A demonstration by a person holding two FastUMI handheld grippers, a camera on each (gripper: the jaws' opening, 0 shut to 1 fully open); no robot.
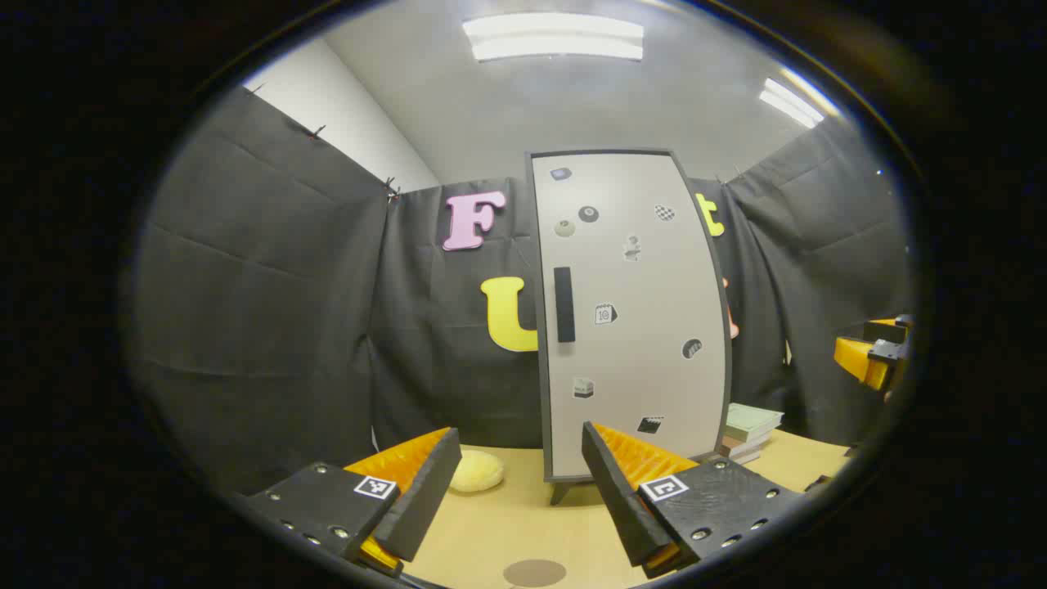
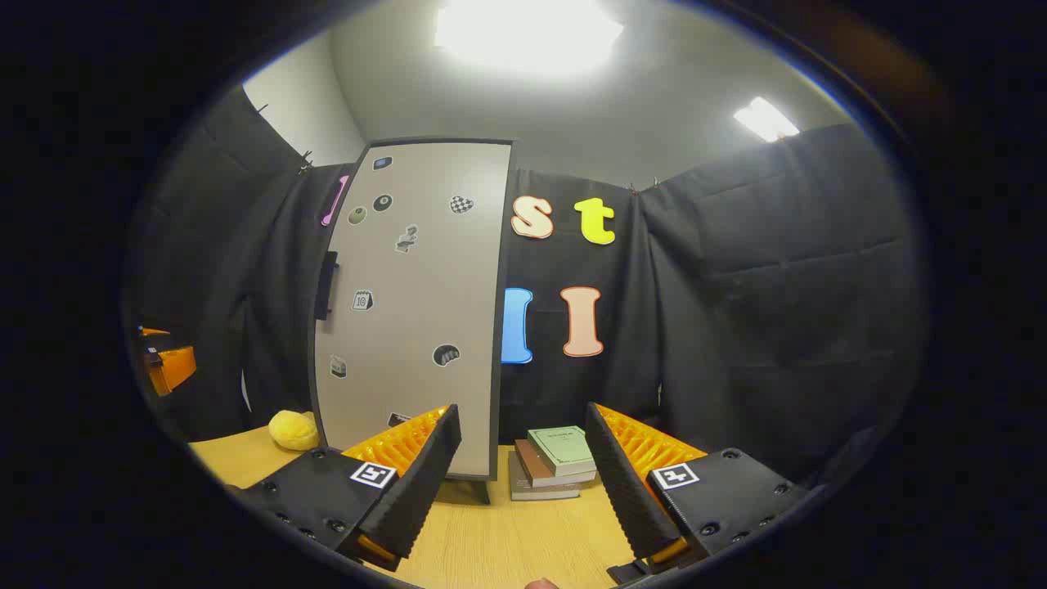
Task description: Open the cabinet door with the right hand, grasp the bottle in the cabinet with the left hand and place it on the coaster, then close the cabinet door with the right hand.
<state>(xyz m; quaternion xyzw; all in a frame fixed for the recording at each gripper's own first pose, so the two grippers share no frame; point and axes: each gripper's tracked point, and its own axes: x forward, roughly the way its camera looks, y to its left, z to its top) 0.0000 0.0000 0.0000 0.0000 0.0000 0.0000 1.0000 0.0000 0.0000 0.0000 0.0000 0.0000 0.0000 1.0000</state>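
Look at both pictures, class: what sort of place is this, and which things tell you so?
Probably a staged test booth, not a real home: black cloth walls enclose a wooden table holding one small closed cabinet and stacked books.

The cabinet door (image 1: 634, 327) is pale grey with a dark charcoal edge, dotted with small black, white and checkered stickers, and its handle (image 1: 564, 304) is black. The tabletop (image 1: 523, 523) is light, honey-coloured wood. On it a soft lump (image 1: 477, 471) beside the cabinet is pale yellow, and the round coaster (image 1: 534, 572) is a dull brown. The stack of books (image 2: 556, 466) shows a sage-green cover on top, a brown one under it and a greyish one at the bottom. The booth cloth (image 2: 777, 311) is black; the ceiling (image 1: 572, 106) is pale grey-white.
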